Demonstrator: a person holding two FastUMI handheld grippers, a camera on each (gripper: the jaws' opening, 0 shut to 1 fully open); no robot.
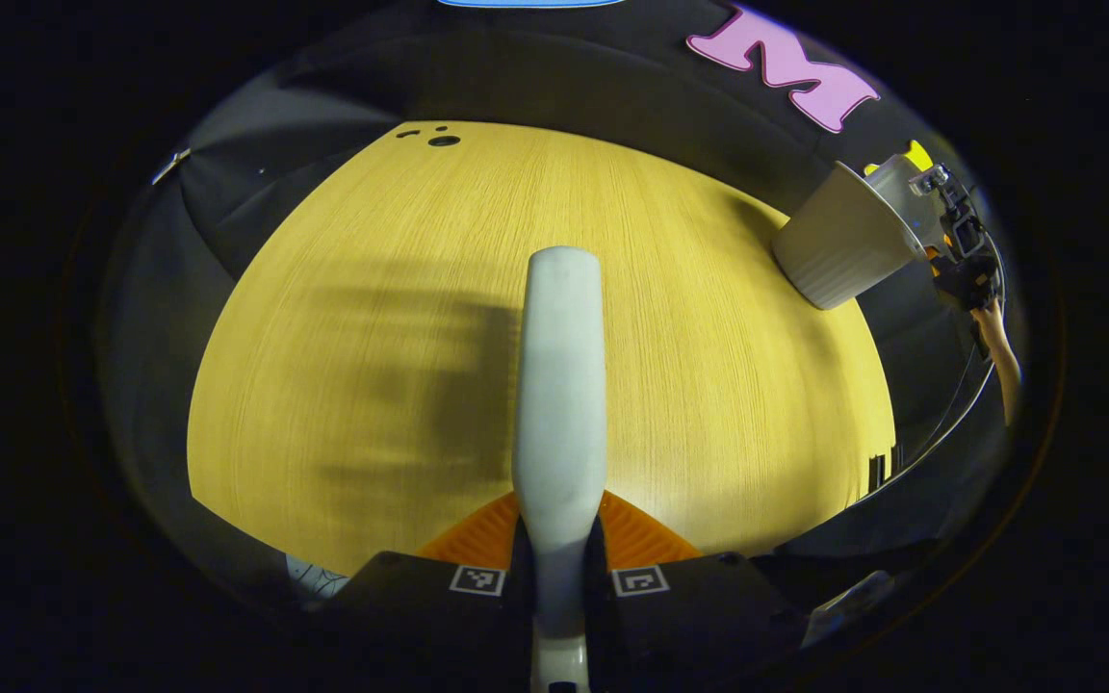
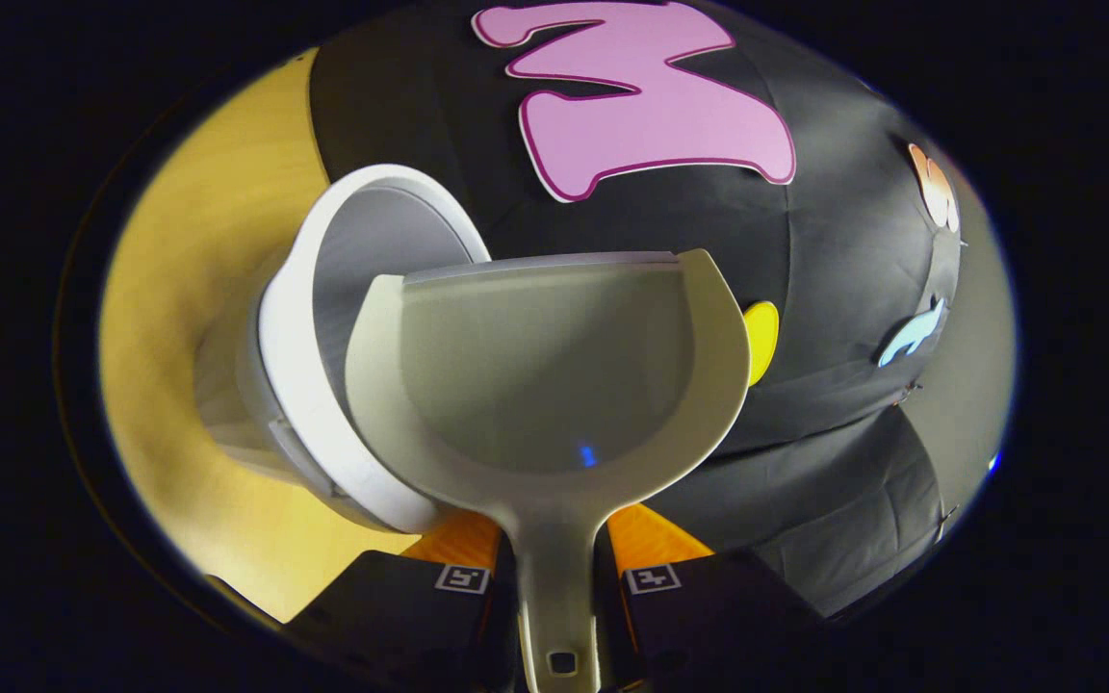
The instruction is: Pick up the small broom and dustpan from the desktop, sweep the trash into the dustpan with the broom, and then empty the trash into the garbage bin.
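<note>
In the left gripper view, the wooden desk point(image 1: 343, 318) spreads from nine o'clock across to three o'clock, its left half crossed by blurred shadow. At centre, running up from six o'clock, the pale handle of the small broom point(image 1: 559, 385) stands between the two fingers of the left claw point(image 1: 559, 568), which press on it from both sides, so this claw is clamped on the broom; the brush end is out of sight. Toward two o'clock the white garbage bin point(image 1: 838, 245) sits at the far edge of the desk, and just beyond its rim the other claw and a bit of the hand holding it are visible, small and hard to read. In the right gripper view, the bin's white rim point(image 2: 290, 356) lies at nine to ten o'clock with its mouth facing the camera. At centre the grey dustpan point(image 2: 545, 375) is held over that mouth, its left edge overlapping the rim, and its pan looks bare. Its handle runs down to six o'clock, gripped between both fingers of the right claw point(image 2: 559, 577).
</note>
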